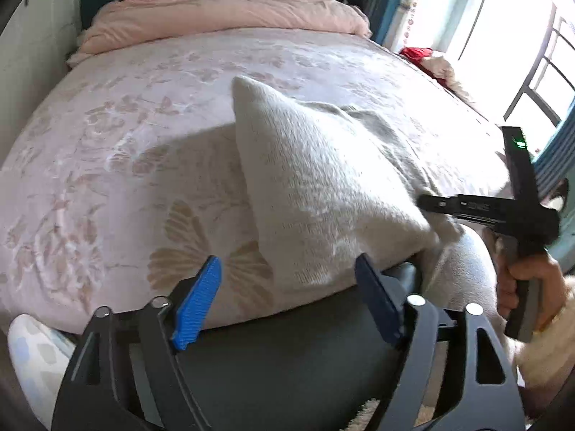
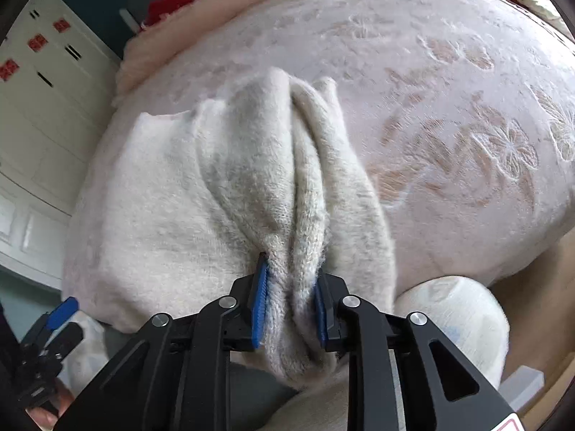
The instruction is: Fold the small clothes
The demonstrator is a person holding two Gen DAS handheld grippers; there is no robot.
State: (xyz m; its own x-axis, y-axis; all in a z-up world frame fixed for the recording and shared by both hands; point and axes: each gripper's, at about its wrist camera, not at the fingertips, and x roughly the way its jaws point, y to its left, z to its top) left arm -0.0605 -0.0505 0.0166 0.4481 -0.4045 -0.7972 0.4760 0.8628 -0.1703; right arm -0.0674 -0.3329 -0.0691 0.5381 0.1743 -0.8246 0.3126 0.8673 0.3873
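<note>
On a bed with a pale pink floral cover (image 1: 151,136), a small cream knitted garment (image 1: 323,186) lies near the front edge, one corner standing up in a peak. The right gripper (image 2: 291,296) has its blue pads pressed together on a bunched ridge of the knit, pinching several layers at once. The left gripper (image 1: 287,294) hovers with its pads spread wide, holding nothing, just short of the garment's near edge. To fold well, the free tongs should probably take the near corner as a single layer, so both ends can be drawn taut and laid flat; the thick bunch in the right pinch risks a lumpy fold. Only the right wrist view shows the pinch itself and the pleats running away from it. Only the left wrist view shows the garment's raised corner, the person's right hand (image 1: 521,283) on the handle, and a bright window (image 1: 503,28).
</note>
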